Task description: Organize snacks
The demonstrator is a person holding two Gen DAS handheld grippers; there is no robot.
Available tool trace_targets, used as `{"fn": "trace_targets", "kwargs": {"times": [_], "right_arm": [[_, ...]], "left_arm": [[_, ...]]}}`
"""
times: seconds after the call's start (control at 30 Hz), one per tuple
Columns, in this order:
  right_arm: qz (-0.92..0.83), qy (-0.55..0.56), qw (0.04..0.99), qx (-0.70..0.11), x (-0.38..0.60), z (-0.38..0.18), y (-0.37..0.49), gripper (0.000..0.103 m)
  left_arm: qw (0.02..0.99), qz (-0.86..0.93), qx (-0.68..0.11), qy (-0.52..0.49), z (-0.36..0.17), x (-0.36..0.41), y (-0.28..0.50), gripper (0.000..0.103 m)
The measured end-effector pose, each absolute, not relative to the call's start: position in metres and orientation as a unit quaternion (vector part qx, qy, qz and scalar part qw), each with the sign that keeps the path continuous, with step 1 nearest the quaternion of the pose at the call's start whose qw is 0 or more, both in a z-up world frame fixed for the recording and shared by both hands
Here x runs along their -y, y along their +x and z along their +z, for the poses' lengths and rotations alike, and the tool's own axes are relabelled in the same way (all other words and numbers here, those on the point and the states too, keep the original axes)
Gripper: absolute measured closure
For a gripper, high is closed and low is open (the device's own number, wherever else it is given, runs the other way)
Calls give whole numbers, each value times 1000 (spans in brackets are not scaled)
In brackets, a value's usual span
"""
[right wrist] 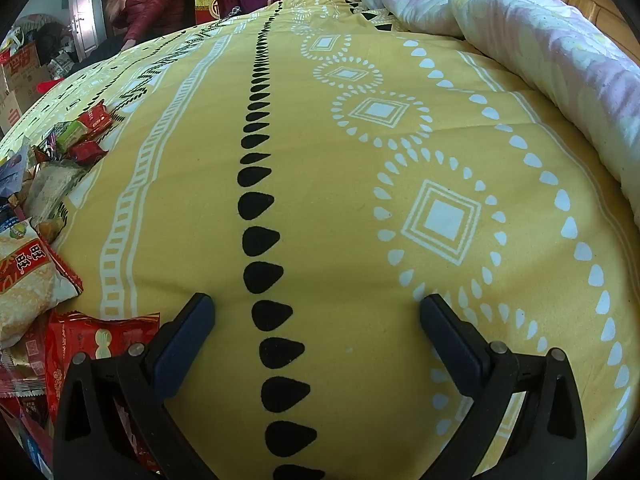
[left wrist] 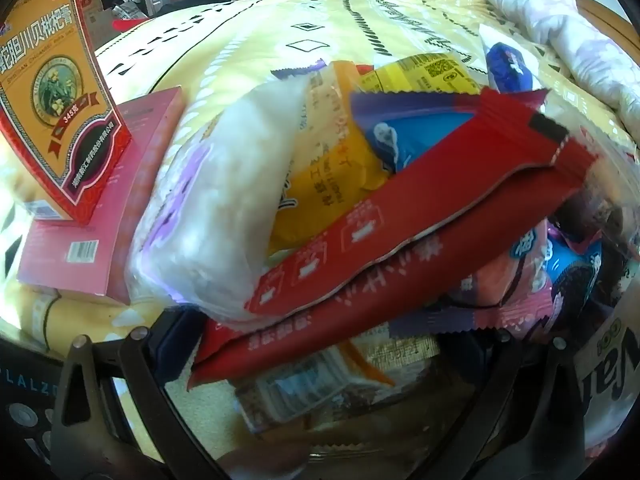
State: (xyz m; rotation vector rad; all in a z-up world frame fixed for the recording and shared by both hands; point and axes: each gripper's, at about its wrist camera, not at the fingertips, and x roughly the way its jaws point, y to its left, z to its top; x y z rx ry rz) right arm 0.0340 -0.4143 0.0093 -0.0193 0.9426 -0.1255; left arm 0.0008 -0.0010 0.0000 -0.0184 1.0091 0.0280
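Two grippers spread wide and empty, left gripper (left wrist: 320,344) over the snack pile (left wrist: 360,208) beside a medicine box (left wrist: 56,96), right gripper (right wrist: 316,320) above bare yellow bedsheet (right wrist: 340,184) right of that pile.

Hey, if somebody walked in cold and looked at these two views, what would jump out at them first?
Probably the heap of snack packets filling the left wrist view, with a long red packet lying slantwise on top, beside a big white packet. At the left edge, an orange and red box stands upright on a flat pink box. The right wrist view is mostly bare yellow patterned bedspread, with the open right claw over it.
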Motion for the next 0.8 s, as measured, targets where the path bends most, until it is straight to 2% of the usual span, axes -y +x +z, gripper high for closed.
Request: {"fn": "trace_targets", "kwargs": {"times": [0.37,0.67,0.8], "right_arm": [[-60,-9,889,-454,414,9,34,0],[-52,4,888,-458,419,11,37,0],[-44,17,888,-457,421,16,32,0]], "left_arm": [[877,12,-481,-8,2,2,-7,0],[836,-11,-548,-4,8,-3,18,0],[833,-6,-553,-18,17,-4,22,0]]}}
